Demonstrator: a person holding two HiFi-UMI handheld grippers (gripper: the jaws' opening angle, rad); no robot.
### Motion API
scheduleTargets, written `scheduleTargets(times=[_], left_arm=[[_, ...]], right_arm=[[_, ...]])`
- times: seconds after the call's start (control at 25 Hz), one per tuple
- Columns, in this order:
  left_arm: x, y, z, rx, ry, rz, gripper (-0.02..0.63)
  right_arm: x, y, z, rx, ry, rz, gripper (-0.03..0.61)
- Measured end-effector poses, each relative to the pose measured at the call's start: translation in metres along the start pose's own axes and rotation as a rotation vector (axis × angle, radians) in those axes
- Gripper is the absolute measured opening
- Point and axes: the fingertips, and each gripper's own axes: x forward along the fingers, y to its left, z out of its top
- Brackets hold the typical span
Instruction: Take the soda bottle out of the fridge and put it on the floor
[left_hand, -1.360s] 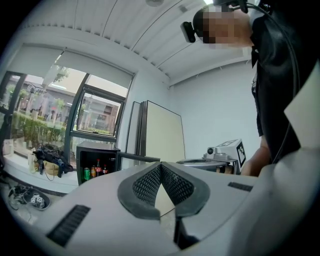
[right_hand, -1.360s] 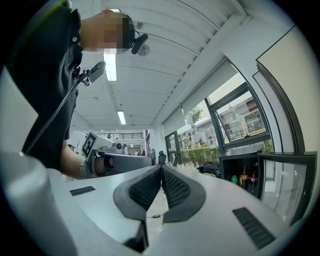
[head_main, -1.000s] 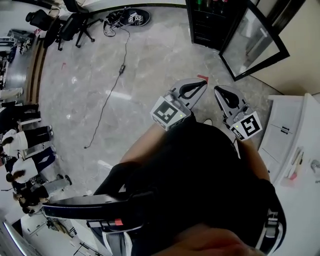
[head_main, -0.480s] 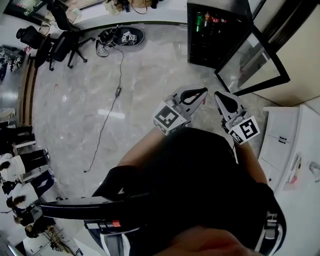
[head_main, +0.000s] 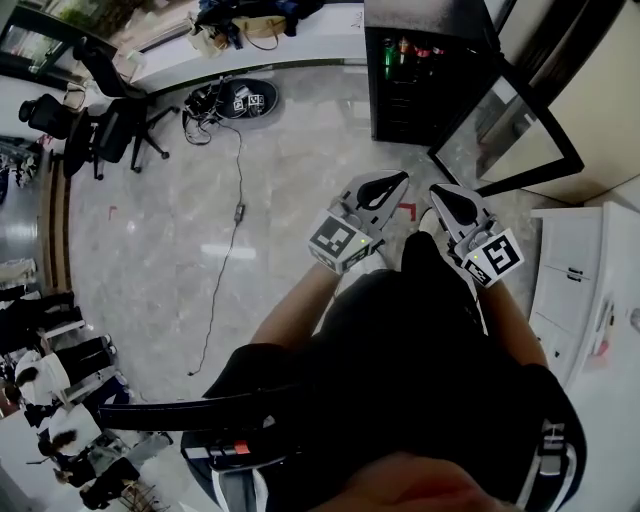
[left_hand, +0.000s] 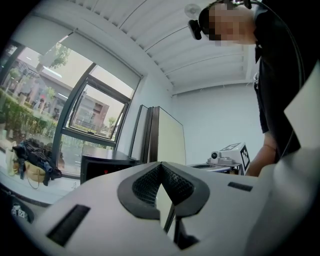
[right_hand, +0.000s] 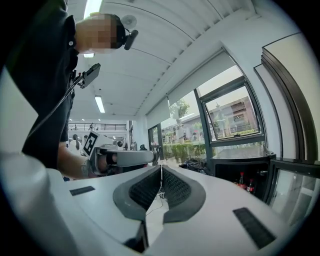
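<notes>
Left gripper (head_main: 401, 178) and right gripper (head_main: 437, 188) are hovering side by side. Both are pinching their jaws fully together and are gripping nothing. Floor (head_main: 290, 200) is lying below them. Ahead of the tips, fridge (head_main: 400, 100) is standing with its door (head_main: 510, 125) hanging open on the right gripper's side. Soda bottles (head_main: 404, 47) are standing on a shelf inside, well apart from both tools.

Nothing legible: the bottles' (head_main: 405, 46) labels in the fridge (head_main: 415, 105) are too small to read.
</notes>
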Motion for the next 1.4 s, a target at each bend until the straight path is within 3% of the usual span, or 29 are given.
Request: scheduleTargets(times=[0.36,0.56,0.76,1.0,1.16,1.4], left_arm=[[0.065,0.060,-0.003,0.083,0.069,0.058,0.003],[0.130,0.118,0.007,0.082,0.019,0.139,0.003],[0.180,0.166,-0.009,0.065,0.051,0.228,0.003],[0.221,0.224,-0.048,0.083,0.036,0.275,0.005],[0.238,0.267,-0.089,0.085,0.049,0.289,0.005],[0.249,0.318,-0.158,0.048,0.051,0.322,0.003]], right_arm=[[0.044,-0.089,-0.005,0.003,-0.044,0.006,0.014],[0.075,-0.180,-0.003,0.020,-0.059,-0.029,0.014],[0.100,-0.263,-0.024,0.037,-0.021,-0.072,0.015],[0.149,-0.338,-0.078,0.053,0.036,-0.115,0.020],[0.185,-0.378,-0.127,0.089,0.084,-0.170,0.104],[0.219,-0.421,-0.191,0.090,0.107,-0.256,0.179]])
